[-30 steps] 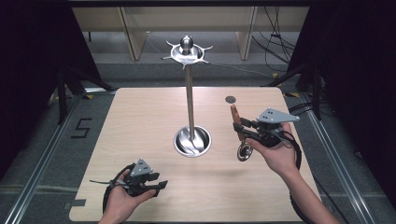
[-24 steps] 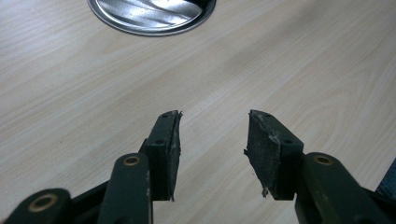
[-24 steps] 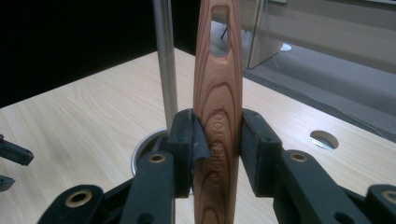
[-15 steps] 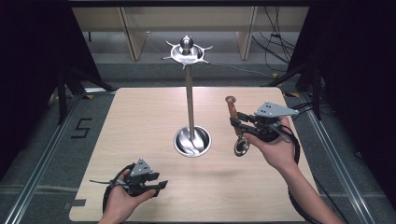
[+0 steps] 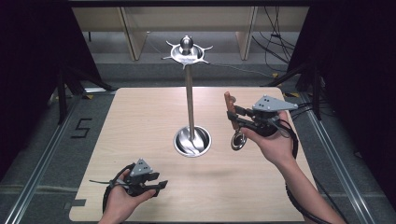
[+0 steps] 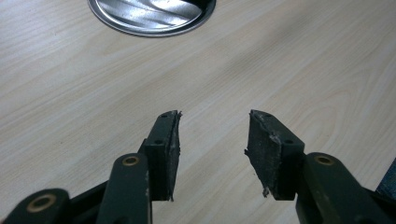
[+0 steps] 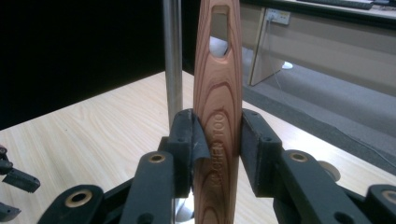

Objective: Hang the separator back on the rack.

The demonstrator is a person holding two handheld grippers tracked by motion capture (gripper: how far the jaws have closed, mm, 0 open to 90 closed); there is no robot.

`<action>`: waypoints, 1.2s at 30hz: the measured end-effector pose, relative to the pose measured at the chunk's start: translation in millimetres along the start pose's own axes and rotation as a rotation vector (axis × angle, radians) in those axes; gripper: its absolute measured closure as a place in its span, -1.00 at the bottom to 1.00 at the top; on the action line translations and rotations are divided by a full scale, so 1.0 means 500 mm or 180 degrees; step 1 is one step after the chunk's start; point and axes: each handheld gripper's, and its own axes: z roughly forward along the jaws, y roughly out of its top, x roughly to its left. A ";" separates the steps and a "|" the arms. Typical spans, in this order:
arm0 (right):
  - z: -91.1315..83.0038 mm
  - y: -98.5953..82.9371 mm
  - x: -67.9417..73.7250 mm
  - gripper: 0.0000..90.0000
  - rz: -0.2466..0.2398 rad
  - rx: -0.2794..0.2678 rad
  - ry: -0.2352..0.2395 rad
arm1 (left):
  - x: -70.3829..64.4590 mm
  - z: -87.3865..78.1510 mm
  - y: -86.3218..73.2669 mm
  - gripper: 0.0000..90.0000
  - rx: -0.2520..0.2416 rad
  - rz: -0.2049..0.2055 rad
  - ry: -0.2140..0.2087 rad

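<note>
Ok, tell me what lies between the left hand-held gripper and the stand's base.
Only bare tabletop. The high view shows open wood between the left hand-held gripper and the base; the left gripper view shows the same.

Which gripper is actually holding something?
The right gripper: its jaws clamp the wooden handle of a utensil, lifted off the table. The left gripper sits open and empty over bare wood.

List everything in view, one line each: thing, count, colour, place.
utensil: one, wooden handle with hanging slot, metal end hanging below, held upright off the table.
stand: one, silver pole with hooked top and round base, centre of table.
table: one, light wood.
shelving: pale wood, behind the table.
cables: black, floor at back right.
right gripper: one, black, jaws shut on the handle.
left gripper: one, black, jaws open, low over the near left.
</note>
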 end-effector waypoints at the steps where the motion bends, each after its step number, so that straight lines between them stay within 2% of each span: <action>1: -0.001 0.002 0.001 0.52 0.0013 0.0032 0.0012 | 0.000 0.000 0.000 0.17 -0.0003 -0.0002 0.0001; 3: 0.001 0.008 0.002 0.52 -0.0031 -0.0014 0.0014 | 0.000 0.000 0.000 0.17 -0.0003 -0.0004 0.0001; 4: 0.001 0.010 0.004 0.52 0.0024 -0.0008 0.0011 | 0.000 0.001 0.000 0.17 -0.0008 -0.0004 0.0037; 5: 0.003 0.013 0.003 0.52 -0.0019 -0.0016 0.0047 | 0.000 0.000 0.000 0.17 -0.0003 -0.0002 0.0016; 6: 0.001 0.015 0.006 0.52 0.0002 -0.0002 -0.0008 | 0.000 0.001 0.000 0.17 -0.0006 -0.0002 0.0019; 9: 0.003 0.022 0.007 0.52 -0.0016 -0.0032 0.0025 | -0.001 0.001 0.000 0.17 -0.0018 -0.0015 0.0011; 10: 0.004 0.024 0.009 0.52 0.0027 -0.0021 0.0024 | 0.000 0.001 0.000 0.17 -0.0012 -0.0006 0.0025; 11: 0.005 0.026 0.006 0.52 -0.0067 -0.0063 -0.0004 | 0.000 0.000 0.000 0.17 -0.0011 -0.0013 0.0005; 12: 0.007 0.028 0.006 0.52 -0.0081 -0.0065 0.0015 | 0.000 -0.002 0.000 0.17 0.0003 0.0012 -0.0027; 14: 0.007 0.031 0.008 0.52 -0.0022 -0.0044 0.0005 | 0.000 -0.002 0.000 0.17 -0.0013 -0.0010 -0.0030; 17: 0.012 0.036 0.006 0.52 -0.0062 -0.0076 0.0033 | 0.000 -0.002 0.000 0.17 -0.0008 -0.0003 -0.0031; 18: 0.013 0.037 0.008 0.52 -0.0028 -0.0071 0.0044 | 0.000 -0.002 0.000 0.17 -0.0009 -0.0001 -0.0031; 21: 0.014 0.042 0.007 0.52 -0.0056 -0.0075 0.0015 | 0.001 -0.002 0.000 0.17 -0.0011 -0.0002 -0.0034; 22: 0.015 0.043 0.011 0.52 0.0014 -0.0084 0.0009 | 0.000 -0.002 0.000 0.17 -0.0014 -0.0006 -0.0034; 24: 0.017 0.045 0.010 0.52 -0.0049 -0.0125 -0.0013 | 0.001 -0.002 0.000 0.17 -0.0013 -0.0005 -0.0035; 25: 0.017 0.047 0.012 0.52 0.0005 -0.0090 0.0039 | 0.001 -0.002 0.000 0.17 -0.0015 -0.0005 -0.0035; 27: 0.017 0.052 0.010 0.52 -0.0083 -0.0103 0.0005 | 0.000 -0.002 0.000 0.17 -0.0018 -0.0005 -0.0035; 33: 0.019 0.058 0.015 0.52 -0.0054 -0.0139 0.0037 | 0.000 -0.002 0.000 0.17 -0.0016 -0.0004 -0.0034; 36: 0.018 0.063 0.014 0.52 -0.0119 -0.0148 0.0015 | 0.000 -0.002 0.000 0.17 -0.0017 -0.0004 -0.0034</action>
